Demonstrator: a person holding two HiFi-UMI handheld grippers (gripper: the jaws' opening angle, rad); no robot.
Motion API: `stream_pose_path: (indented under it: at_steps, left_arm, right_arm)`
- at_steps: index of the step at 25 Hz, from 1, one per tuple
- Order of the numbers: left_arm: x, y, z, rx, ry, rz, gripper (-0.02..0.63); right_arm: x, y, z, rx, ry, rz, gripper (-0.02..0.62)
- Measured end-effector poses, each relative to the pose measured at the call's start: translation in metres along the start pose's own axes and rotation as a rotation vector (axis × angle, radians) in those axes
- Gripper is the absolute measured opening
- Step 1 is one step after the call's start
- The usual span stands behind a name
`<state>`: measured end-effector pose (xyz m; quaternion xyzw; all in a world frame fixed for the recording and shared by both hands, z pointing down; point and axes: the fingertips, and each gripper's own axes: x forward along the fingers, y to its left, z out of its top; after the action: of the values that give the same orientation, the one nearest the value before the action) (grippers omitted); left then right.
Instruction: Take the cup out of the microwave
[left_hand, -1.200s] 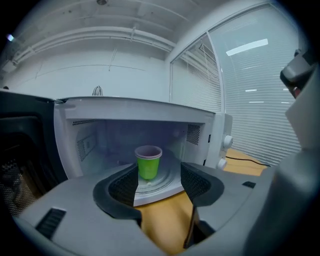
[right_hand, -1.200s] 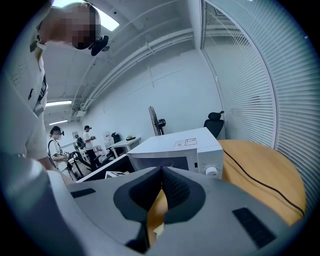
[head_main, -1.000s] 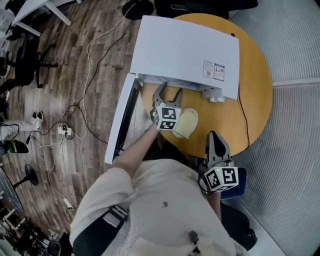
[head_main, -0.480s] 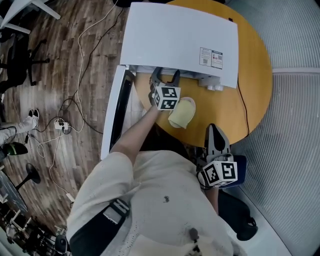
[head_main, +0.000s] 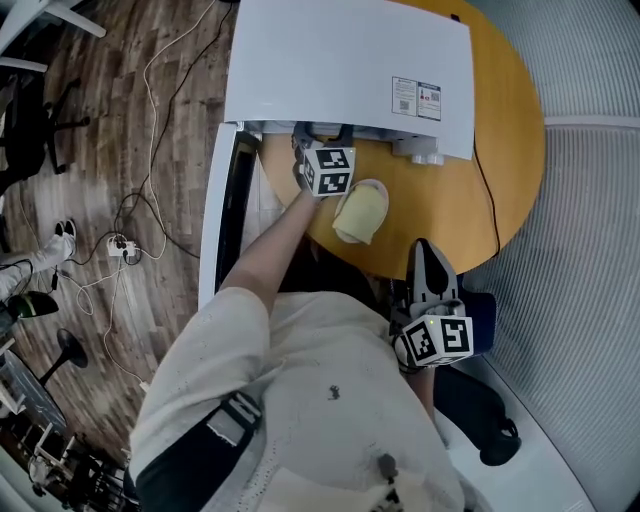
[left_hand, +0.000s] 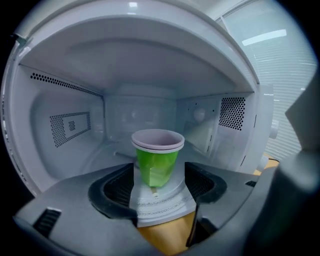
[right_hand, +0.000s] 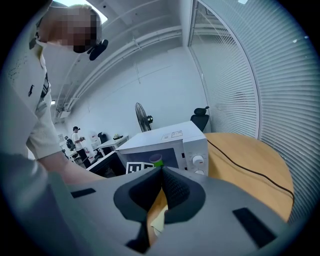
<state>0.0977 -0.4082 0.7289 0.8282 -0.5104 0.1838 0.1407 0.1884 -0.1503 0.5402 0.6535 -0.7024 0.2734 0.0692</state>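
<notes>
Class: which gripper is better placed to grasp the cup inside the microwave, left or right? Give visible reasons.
Left. The left gripper faces the open microwave, its jaws have just been opening, nothing between them yet, with the green cup straight ahead. The right gripper is shut, beside the table edge.

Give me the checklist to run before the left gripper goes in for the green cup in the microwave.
1. Microwave door swung open: ok.
2. Green cup upright on the turntable: ok.
3. Left gripper jaws apart: ok; they have just been opening, with nothing between the pads.
4. Gap wide enough for the cup's rim: cannot tell.
5. Cup lined up with the gap: ok, but it stands further in, not yet between the pads.
6. Right gripper out of the way: ok, shut and empty, back at the table's near edge.
</notes>
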Motion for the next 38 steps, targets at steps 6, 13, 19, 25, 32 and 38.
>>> stream_pose_path:
  at_steps: [6,13,19,25,32,38]
  left_arm:
    - [0.01,0.001,-0.001,0.006,0.002,0.024,0.324]
    - [0.014,0.0,0.0,0.017,0.007,0.029,0.322]
    - [0.014,0.002,0.0,0.037,0.009,0.052,0.264]
    - [0.011,0.003,-0.001,0.036,0.005,0.057,0.256]
    - [-0.001,-0.001,0.0,0.035,-0.019,0.05,0.253]
    - [-0.017,-0.007,0.002,0.04,-0.033,0.035,0.252]
  right_arm:
    - [0.001,-0.001,-0.005,0.007,0.006,-0.003,0.011]
    - [0.0,-0.002,-0.008,0.012,0.011,-0.012,0.011]
    - [-0.002,-0.003,-0.01,0.011,0.017,-0.018,0.011]
    - [-0.004,-0.003,-0.011,0.012,0.014,-0.016,0.011]
    - [-0.006,-0.004,-0.013,0.015,0.014,-0.011,0.01]
    - [-0.005,0.0,-0.015,0.002,0.019,0.01,0.011]
